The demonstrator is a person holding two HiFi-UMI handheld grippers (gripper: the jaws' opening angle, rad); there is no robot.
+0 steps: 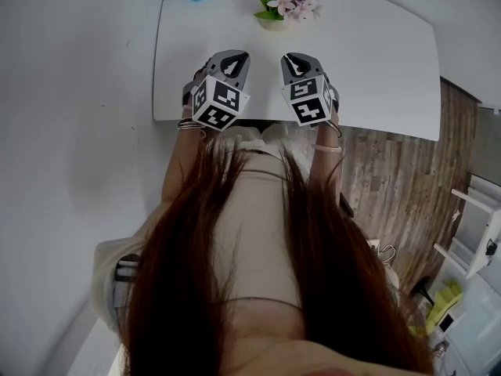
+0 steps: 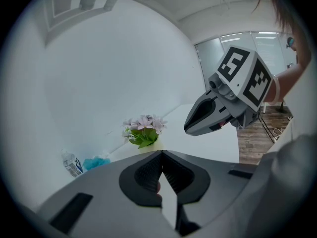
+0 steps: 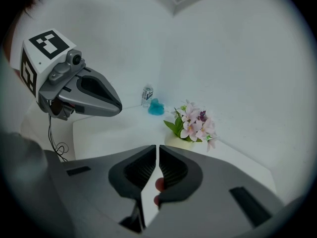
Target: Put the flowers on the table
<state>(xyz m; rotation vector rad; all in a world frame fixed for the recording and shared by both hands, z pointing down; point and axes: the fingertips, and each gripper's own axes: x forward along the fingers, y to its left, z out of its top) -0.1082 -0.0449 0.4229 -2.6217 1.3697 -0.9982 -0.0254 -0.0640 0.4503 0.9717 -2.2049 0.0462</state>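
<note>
Head view: flowers [image 1: 286, 2] in pot at far edge of white tabletop [image 1: 376, 61]. Left gripper [image 1: 232, 58] and right gripper [image 1: 293, 59] side by side above near edge, well apart from pot.
Left gripper view: jaws closed, tips touching, nothing between.
Right gripper view: jaws drawn together to thin slit, empty; flowers beyond.

No words, numbers or brand names are showing clearly enough to read. The marker cube [image 1: 220, 103] of the left gripper [image 1: 233, 56], and the one of the right gripper [image 1: 293, 58], are displaying only black-and-white square patterns, not letters. A small bottle [image 2: 73, 165] on the desk [image 1: 376, 61] is wearing a label, but its print is appearing too small to read.
</note>
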